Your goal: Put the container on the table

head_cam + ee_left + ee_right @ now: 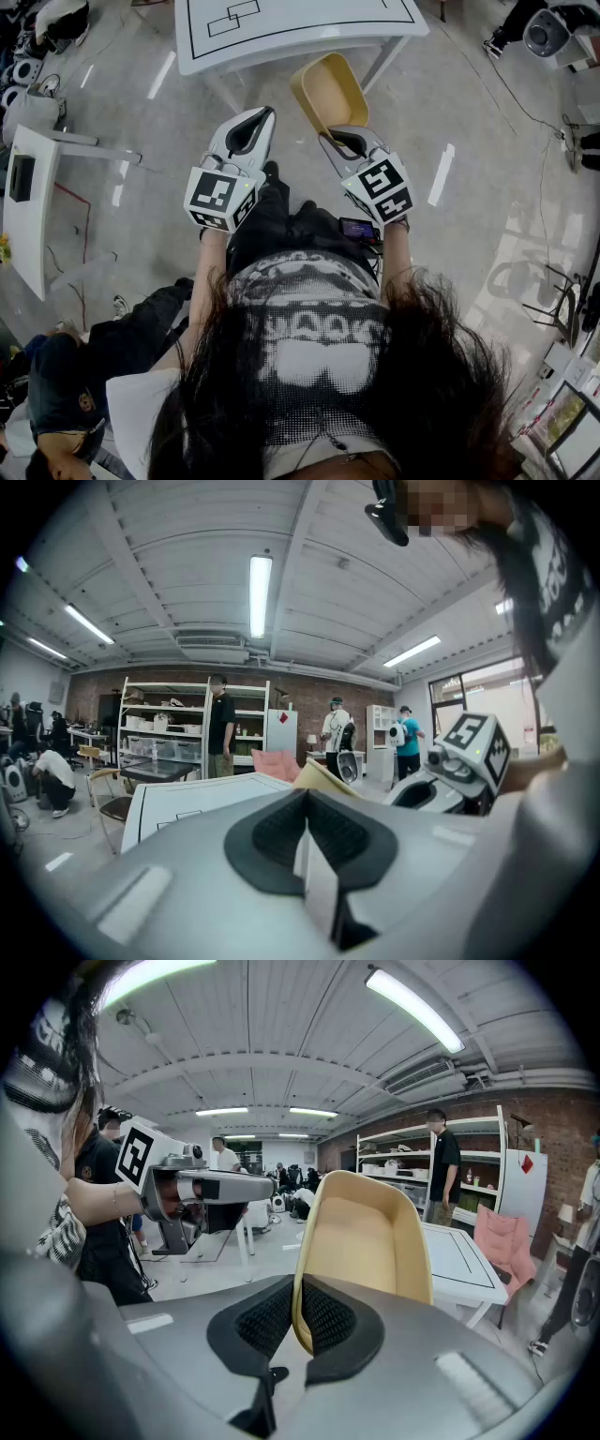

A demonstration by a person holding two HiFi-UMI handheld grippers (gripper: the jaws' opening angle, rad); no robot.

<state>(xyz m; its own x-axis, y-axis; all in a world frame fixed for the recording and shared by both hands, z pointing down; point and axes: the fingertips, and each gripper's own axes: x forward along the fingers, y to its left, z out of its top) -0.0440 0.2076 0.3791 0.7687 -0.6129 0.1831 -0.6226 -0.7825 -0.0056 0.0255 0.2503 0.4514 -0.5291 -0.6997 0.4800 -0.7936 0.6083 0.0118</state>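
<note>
A tan plastic container (328, 92) hangs in the air just in front of the white table (281, 37), tilted up on its end. My right gripper (341, 138) is shut on its near rim. In the right gripper view the container (367, 1241) stands between the pads, with its rim pinched at my right gripper (298, 1319) and the table (461, 1262) behind it. My left gripper (257, 118) floats beside it on the left, shut and holding nothing. In the left gripper view its pads meet at my left gripper (302, 834). An edge of the container (317, 776) shows past the pads.
A second white desk (26, 202) stands at the left. A person crouches on the floor at the lower left (66, 384). Shelving (169, 728) and several standing people line the far wall. Cables and gear lie at the room's right edge (562, 37).
</note>
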